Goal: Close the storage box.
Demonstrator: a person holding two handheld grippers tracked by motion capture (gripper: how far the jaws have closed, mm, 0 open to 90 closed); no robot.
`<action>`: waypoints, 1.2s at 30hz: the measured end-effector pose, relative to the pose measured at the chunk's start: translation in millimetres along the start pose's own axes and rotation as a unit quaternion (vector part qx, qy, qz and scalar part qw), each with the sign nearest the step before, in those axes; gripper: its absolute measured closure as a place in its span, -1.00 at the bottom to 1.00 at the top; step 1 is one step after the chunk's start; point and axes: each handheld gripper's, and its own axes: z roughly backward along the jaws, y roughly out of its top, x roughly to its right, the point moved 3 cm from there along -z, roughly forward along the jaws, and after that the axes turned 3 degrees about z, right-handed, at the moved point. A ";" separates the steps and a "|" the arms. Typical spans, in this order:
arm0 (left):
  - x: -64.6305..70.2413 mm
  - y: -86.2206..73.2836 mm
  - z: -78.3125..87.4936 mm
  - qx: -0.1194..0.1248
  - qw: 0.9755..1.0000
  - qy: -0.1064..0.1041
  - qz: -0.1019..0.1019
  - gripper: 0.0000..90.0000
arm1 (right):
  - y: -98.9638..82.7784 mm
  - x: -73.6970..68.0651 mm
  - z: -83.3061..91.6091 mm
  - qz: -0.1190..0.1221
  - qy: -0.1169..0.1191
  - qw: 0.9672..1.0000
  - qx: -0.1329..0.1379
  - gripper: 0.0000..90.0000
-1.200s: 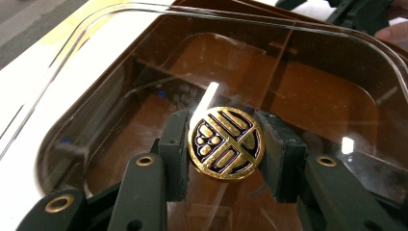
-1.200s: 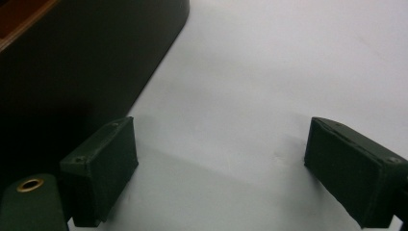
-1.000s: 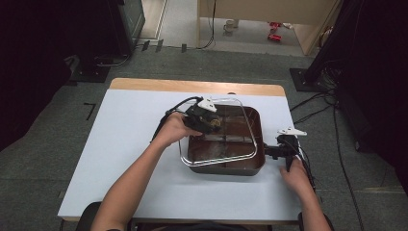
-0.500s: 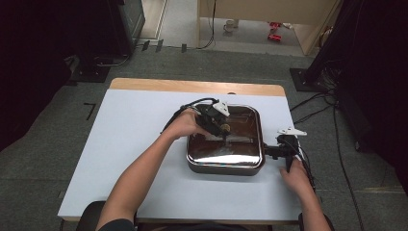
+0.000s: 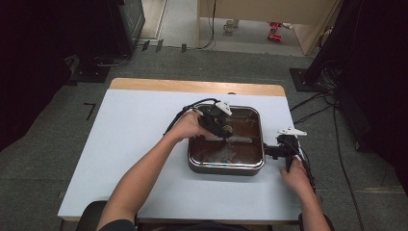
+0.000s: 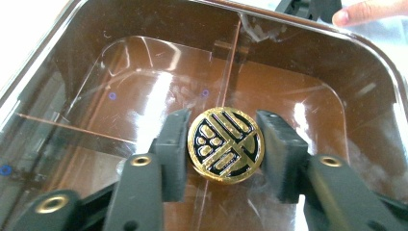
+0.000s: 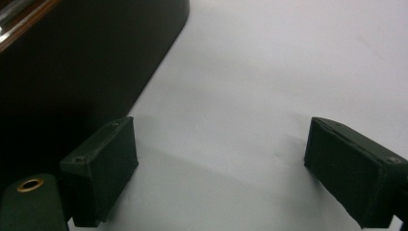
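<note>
- Starting at the left: the left gripper (image 5: 219, 122) sits over the near-left part of the glass lid (image 5: 243, 120), which lies flat on the square pan (image 5: 226, 168) in the middle of the white table (image 5: 130, 144). The person's left hand (image 5: 187, 127) reaches in from the pan's left side.
- Looking along that gripper's own camera, the round gold-and-black knob (image 6: 225, 145) stands between the two black jaws. The jaw on the left of that view touches or nearly touches the knob's rim, and the other stands just beside it with a thin gap, so I judge the grip loose or just parting; whether it squeezes at all I cannot tell.
- Since the knob is round, no long axis matters. What the next move turns on, in my judgement, is that the knob lies dead centre of the jaws, so lifting or backing straight off needs no sideways shift.
- Room is good above the lid, and the table left of the pan is bare.
- Further right: the right gripper (image 5: 279, 150) lies low on the table, just beside the pan's right wall, near its side handle. In its own view the jaws are spread wide over bare table, pinching nothing, with the pan's dark wall (image 7: 72, 72) close at that view's left.
- Beyond it, the table's right edge is near, so room there is tight.
</note>
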 end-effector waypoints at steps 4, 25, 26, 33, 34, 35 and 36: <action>-4.4 -1.6 3.8 -0.006 1.000 0.010 0.023 -0.03 | 0.0 0.0 0.0 0.000 0.000 1.000 0.000 -0.76; 3.9 -14.1 45.6 0.050 0.992 0.046 0.103 -0.32 | 0.0 0.1 0.0 0.000 0.000 1.000 0.000 -0.76; 4.7 -16.1 49.2 0.057 0.991 0.046 0.109 -0.32 | 0.0 0.1 0.0 0.000 0.000 1.000 0.000 -0.76; 9.6 -30.8 65.8 0.089 0.982 0.101 0.134 -0.28 | 0.0 0.1 0.0 0.000 0.000 1.000 0.000 -0.76; 9.6 -30.8 65.8 0.089 0.982 0.101 0.134 -0.27 | 0.0 0.1 -0.1 -0.001 0.000 1.000 0.001 -0.76; 12.5 -35.7 70.2 0.101 0.979 0.109 0.141 -0.27 | 0.0 0.1 -0.1 0.000 0.000 1.000 0.001 -0.76; 12.5 -35.7 70.2 0.101 0.979 0.109 0.141 -0.28 | 0.0 0.1 -0.1 0.000 0.000 1.000 0.001 -0.76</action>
